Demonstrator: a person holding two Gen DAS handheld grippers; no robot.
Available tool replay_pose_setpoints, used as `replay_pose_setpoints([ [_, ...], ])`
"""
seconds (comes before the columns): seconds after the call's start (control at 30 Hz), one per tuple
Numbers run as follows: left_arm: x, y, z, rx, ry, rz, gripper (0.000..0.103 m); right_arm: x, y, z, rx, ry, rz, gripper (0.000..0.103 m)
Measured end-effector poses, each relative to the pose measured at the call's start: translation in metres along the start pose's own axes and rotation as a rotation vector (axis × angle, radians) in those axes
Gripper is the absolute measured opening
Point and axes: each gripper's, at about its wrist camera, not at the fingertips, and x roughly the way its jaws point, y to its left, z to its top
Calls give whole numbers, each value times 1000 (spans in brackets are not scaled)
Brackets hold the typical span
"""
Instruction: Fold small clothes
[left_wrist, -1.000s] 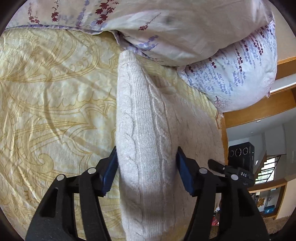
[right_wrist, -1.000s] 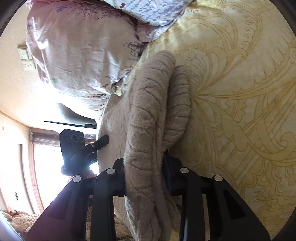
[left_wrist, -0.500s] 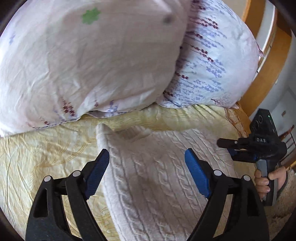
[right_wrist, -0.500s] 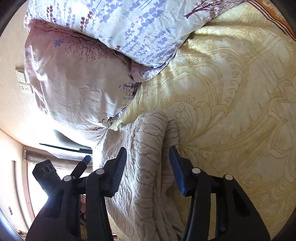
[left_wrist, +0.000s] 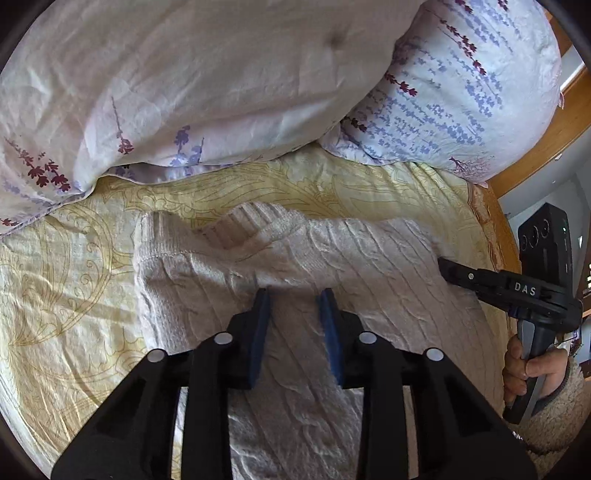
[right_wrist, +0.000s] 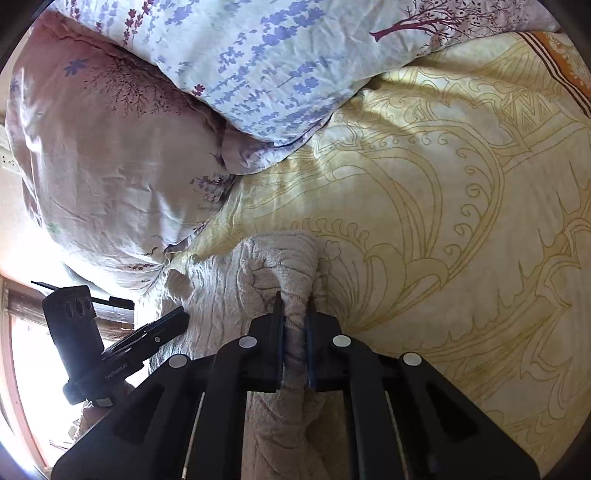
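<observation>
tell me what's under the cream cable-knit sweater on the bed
The cream cable-knit sweater lies on a yellow patterned bedsheet. The sheet shows around it; whatever is directly beneath is covered.

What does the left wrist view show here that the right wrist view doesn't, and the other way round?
Only the left wrist view: the person's hand on the right gripper's handle, the sweater's ribbed hem, the wooden bed frame.
Only the right wrist view: right gripper with its fingers pinching a fold of sweater, and a wall socket.
Both: the cream cable-knit sweater on the yellow patterned bedsheet, and floral pillows.
</observation>
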Motion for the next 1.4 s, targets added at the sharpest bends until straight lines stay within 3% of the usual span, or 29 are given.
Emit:
replay_pose_setpoints([
  [0.07, 4, 2, 4, -1, -3, 2, 21, -2, -5, 1, 17, 12, 17, 10],
  [0.17, -1, 2, 5, -18, -12, -2, 20, -17, -14, -1, 43, 21, 67, 24],
  [0.2, -9, 3, 1, -30, -25, -12, 26, -24, -11, -3, 42, 13, 75, 32],
  [0.23, -18, 5, -4, -39, -44, -27, 39, -33, -10, -5, 31, -3, 87, 40],
  [0.3, -42, 5, -18, -30, -108, -41, 52, -50, -7, -11, 8, -32, 103, 45],
  [0.33, -53, 4, -27, -18, -136, -38, 59, -57, -8, -14, 6, -35, 118, 45],
  [0.4, -68, 2, -43, -1, -165, -24, 61, -66, -10, -21, 10, -30, 139, 45],
  [0.53, -70, 8, -63, -21, -133, 11, 61, -61, -2, -35, -10, 9, 157, 45],
  [0.63, -60, 17, -70, -55, -90, 42, 61, -50, 7, -42, -44, 39, 123, 45],
  [0.67, -57, 20, -72, -77, -80, 26, 61, -46, 10, -44, -63, 49, 88, 43],
  [0.7, -55, 22, -73, -93, -77, 13, 60, -43, 11, -48, -79, 58, 61, 28],
  [0.73, -54, 24, -74, -99, -73, 6, 60, -41, 9, -51, -81, 71, 50, 20],
  [0.87, -50, 24, -78, -95, -45, -6, 59, -38, -7, -61, -20, 81, 40, 19],
  [0.97, -50, 19, -82, -64, -67, 5, 59, -34, -17, -67, 24, 80, 60, 20],
  [1.03, -54, 19, -83, -77, -83, -4, 60, -36, -19, -65, 20, 78, 51, 35],
  [1.07, -59, 18, -84, -84, -98, -12, 60, -39, -18, -65, 11, 74, 53, 37],
  [1.2, -87, 9, -103, -67, -164, -36, 77, -62, -9, -68, -55, 33, 111, 41],
  [1.4, -113, -5, -153, 3, -198, -39, 77, -78, -6, -85, -105, 46, 113, 43],
])
